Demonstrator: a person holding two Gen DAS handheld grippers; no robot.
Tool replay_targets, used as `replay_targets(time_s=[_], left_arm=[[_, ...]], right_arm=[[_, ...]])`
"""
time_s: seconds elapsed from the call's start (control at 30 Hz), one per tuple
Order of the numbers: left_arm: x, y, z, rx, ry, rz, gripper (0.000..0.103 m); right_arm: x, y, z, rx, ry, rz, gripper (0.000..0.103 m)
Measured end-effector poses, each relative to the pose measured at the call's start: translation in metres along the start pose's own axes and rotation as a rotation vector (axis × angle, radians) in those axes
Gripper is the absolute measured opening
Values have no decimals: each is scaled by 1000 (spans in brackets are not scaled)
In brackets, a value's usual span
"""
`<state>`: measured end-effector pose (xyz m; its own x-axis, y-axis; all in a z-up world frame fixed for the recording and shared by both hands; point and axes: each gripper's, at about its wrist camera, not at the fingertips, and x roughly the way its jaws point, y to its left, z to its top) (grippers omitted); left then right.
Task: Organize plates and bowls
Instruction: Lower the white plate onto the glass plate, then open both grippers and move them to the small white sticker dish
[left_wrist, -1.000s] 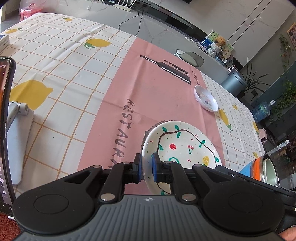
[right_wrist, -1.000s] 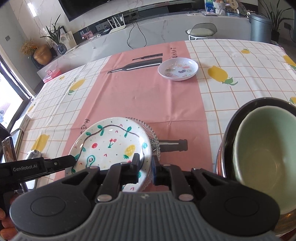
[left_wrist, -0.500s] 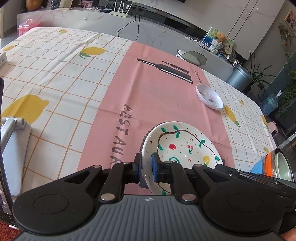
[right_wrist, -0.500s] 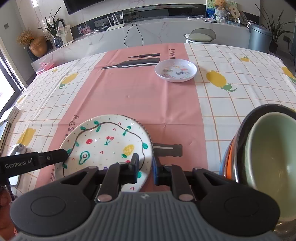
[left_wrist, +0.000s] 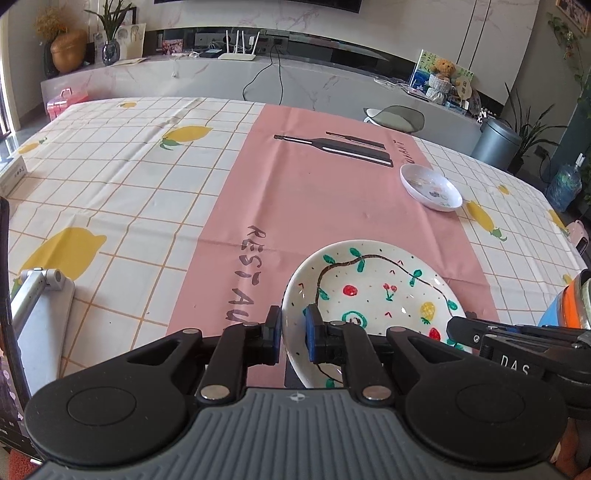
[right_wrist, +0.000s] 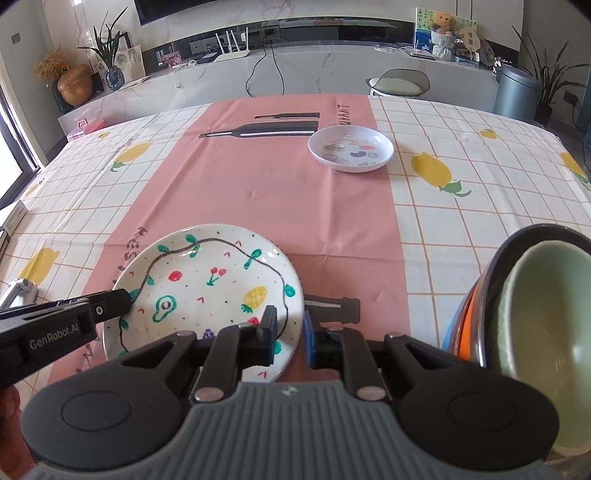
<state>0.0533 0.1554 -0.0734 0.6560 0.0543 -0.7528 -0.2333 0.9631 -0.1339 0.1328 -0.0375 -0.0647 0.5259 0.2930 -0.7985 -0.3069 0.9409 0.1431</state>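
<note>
Both claws pinch painted plate
Left claw (left_wrist: 293, 332) and right claw (right_wrist: 290, 334) clamp opposite rims of the fruit-painted plate (right_wrist: 207, 284); stacked bowls (right_wrist: 535, 332) right.

The painted plate (right_wrist: 207, 280) looks like glazed ceramic, glossy white with hand-drawn fruit and a faint sheen at its rim. The small dish (right_wrist: 351, 149) far off has a smooth, shiny white finish as well. The table (left_wrist: 129, 192) wears a matt cloth, lightly creased, printed in pink and checks. Each tool, left tool (left_wrist: 293, 332) and right tool (right_wrist: 290, 336), is matt black plastic with blue pads, bright metal rivets and a ribbed grey body. The green bowl (right_wrist: 546, 339) seems matt-glazed, nested in a darker glossy bowl (right_wrist: 517, 240)
</note>
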Motion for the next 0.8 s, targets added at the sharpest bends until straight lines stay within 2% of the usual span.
replay_targets(time_s=[0.27, 0.5, 0.57, 0.6, 0.63, 0.77, 0.8], left_arm=[[1, -13, -5, 65, -17, 64, 15], [1, -13, -3, 71, -13, 55, 17], [-1, -12, -1, 66, -13, 50, 17], [-3, -12, 1, 67, -15, 45, 18], [-5, -13, 2, 67, -20, 38, 21], [-16, -18, 13, 69, -42, 12, 32], [-18, -19, 17, 69, -47, 7, 34]], right_arm=[[1, 1, 0, -21, -9, -1, 14], [0, 1, 2, -26, -3, 8, 18], [-2, 0, 3, -19, -6, 21, 22], [-3, -1, 4, -16, -10, 27, 28], [-6, -1, 5, -15, -18, 29, 31], [-19, -2, 12, -5, -48, 55, 33], [-22, -2, 14, -2, -56, 60, 39]])
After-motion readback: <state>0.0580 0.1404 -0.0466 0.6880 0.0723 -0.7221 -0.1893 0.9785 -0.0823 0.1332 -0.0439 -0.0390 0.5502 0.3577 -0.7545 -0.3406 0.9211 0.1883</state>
